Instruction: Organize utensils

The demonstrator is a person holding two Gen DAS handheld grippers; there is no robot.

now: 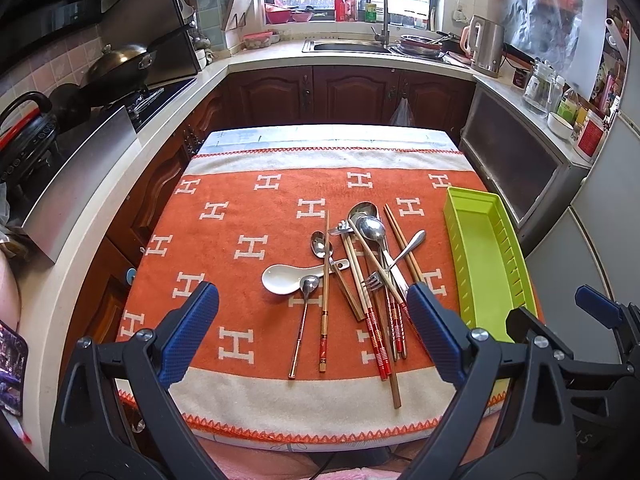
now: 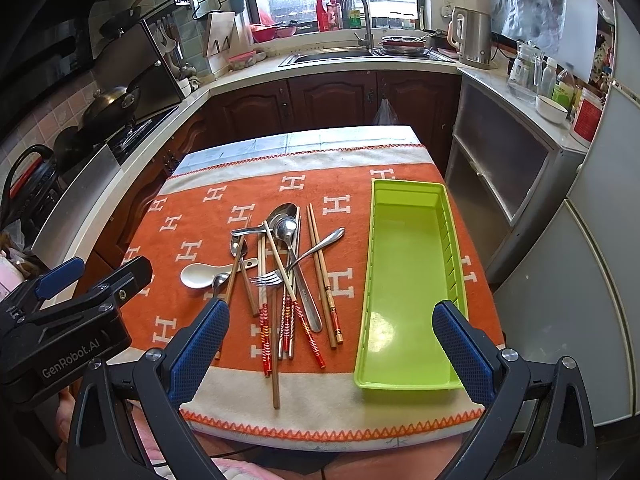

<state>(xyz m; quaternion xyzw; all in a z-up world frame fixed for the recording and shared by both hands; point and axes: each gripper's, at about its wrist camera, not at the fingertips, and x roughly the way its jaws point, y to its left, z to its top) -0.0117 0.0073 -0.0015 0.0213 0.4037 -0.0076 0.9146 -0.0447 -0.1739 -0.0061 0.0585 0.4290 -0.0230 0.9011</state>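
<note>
A heap of utensils (image 1: 360, 264) lies mid-table on the orange towel (image 1: 224, 248): several chopsticks, metal spoons, a fork (image 1: 374, 280) and a white ceramic spoon (image 1: 282, 278). An empty green tray (image 1: 486, 260) lies to its right. My left gripper (image 1: 314, 300) hovers open above the near side of the heap, holding nothing. In the right wrist view the same heap (image 2: 284, 276) sits left of the green tray (image 2: 408, 382), with the fork (image 2: 266, 279) and white spoon (image 2: 200, 275) showing. My right gripper (image 2: 330, 320) is open and empty, over the gap between heap and tray.
The table stands in a narrow kitchen, counters on three sides. A stove with a wok (image 1: 120, 62) is on the left, a sink (image 1: 346, 46) at the back, a kettle (image 1: 486, 46) and jars on the right. A fridge (image 2: 600, 280) stands close on the right.
</note>
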